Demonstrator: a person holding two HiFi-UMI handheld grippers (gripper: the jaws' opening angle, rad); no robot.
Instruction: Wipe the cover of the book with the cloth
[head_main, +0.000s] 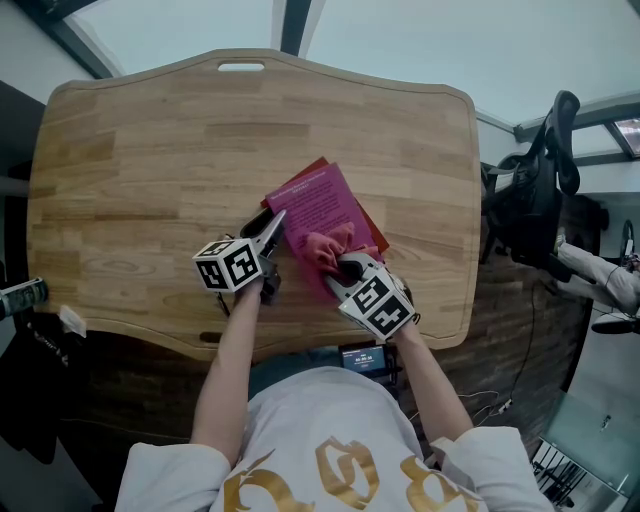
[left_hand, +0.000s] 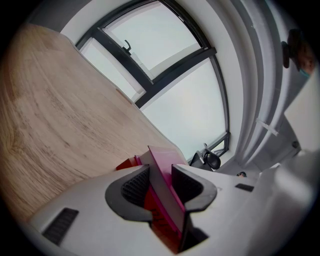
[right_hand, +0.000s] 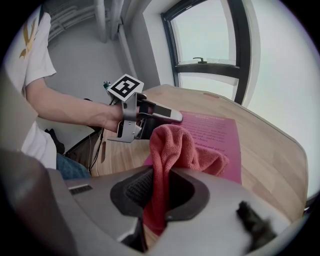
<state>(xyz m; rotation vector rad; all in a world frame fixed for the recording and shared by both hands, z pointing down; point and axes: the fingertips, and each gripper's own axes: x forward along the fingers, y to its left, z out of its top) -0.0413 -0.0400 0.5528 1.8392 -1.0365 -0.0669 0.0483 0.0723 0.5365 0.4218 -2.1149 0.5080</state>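
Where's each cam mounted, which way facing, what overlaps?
Head view: on the head, steeply down on the table; shows forearms, shirt, left hand-held gripper, right hand-held gripper, book, cloth.
Left gripper view: on the left hand-held gripper, along jaws shut on the book, toward the window; no arm shows.
Right gripper view: on the right hand-held gripper, past clamped cloth, across the book; left forearm, shirt show.
Shared: book in all; left hand-held gripper in head and right gripper views.

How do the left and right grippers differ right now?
The left gripper clamps the book at its left edge; the right gripper clamps the cloth. The left sits at the book's side; the right is over it, with the cloth bunched on it. Both are shut on something.
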